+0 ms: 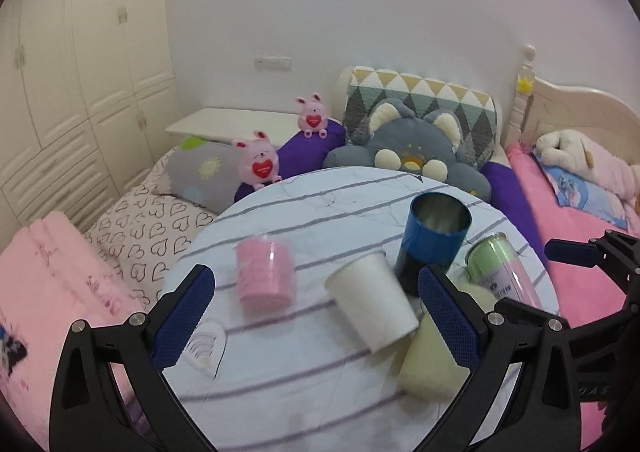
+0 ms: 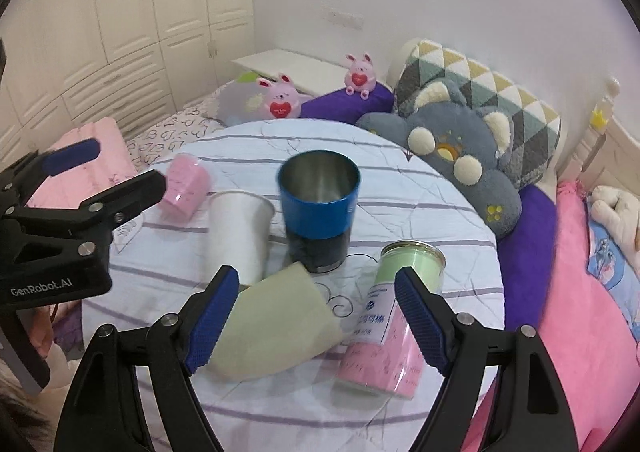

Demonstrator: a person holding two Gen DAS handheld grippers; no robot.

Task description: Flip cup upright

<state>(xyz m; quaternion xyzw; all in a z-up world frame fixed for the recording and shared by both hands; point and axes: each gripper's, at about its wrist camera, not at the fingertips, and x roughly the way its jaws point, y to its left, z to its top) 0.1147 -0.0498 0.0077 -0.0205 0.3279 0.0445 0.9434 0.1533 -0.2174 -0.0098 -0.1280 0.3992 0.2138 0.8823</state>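
- Left claw: jaws spread wide, pinching nothing. It hangs above the near part of the round bench, and the white paper cup sits in the gap between its blue-padded fingers, not touched by either.
- Right claw: jaws likewise spread wide and empty. The pale yellow-green tapered cup lies between its fingers, close to the left pad; contact cannot be confirmed.
- Step in hand (judgement): approach and alignment before the grasp. No cup is held and none is lifted.
- Next move (judgement): pick one inverted cup, lower the claw so both pads bracket its wall, close, lift clear of the cloth, rotate half a turn, and set it down mouth up.
- Task object, white paper cup: wide rim resting on the cloth, narrow closed base facing the cameras, so it reads as mouth down. It stands just beside the blue-and-black metal tumbler, which is already upright and open.
- Pale yellow-green cup: lies tilted, its closed end showing, near the tumbler's base.
- Surroundings: a pink cup and a clear cylindrical canister with green and pink contents also occupy the bench covered in striped white cloth.
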